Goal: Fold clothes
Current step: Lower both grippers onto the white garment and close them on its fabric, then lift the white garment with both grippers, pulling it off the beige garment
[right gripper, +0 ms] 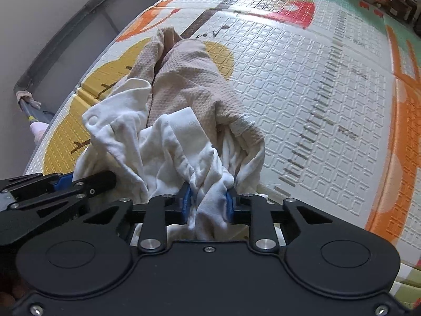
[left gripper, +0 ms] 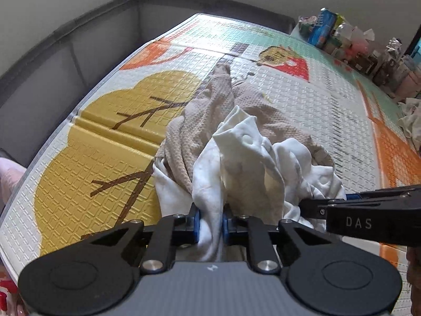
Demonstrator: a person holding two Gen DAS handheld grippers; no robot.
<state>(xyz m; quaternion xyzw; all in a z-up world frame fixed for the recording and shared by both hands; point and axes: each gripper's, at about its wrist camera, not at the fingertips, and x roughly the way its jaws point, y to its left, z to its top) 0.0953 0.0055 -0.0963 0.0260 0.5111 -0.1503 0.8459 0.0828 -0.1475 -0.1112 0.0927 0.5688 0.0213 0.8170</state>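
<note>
Left wrist view: my left gripper (left gripper: 211,223) is clamped on a bunched fold of the white garment (left gripper: 242,163). Right wrist view: my right gripper (right gripper: 208,202) is likewise clamped on white cloth. Both grippers sit close together. The garment, white with a beige waffle-knit part (right gripper: 184,79), lies crumpled on the patterned play mat (right gripper: 315,92).

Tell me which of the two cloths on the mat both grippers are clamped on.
The white cloth: left gripper and right gripper both pinch its smooth folds. The beige waffle-textured cloth lies ungripped beyond.
</note>
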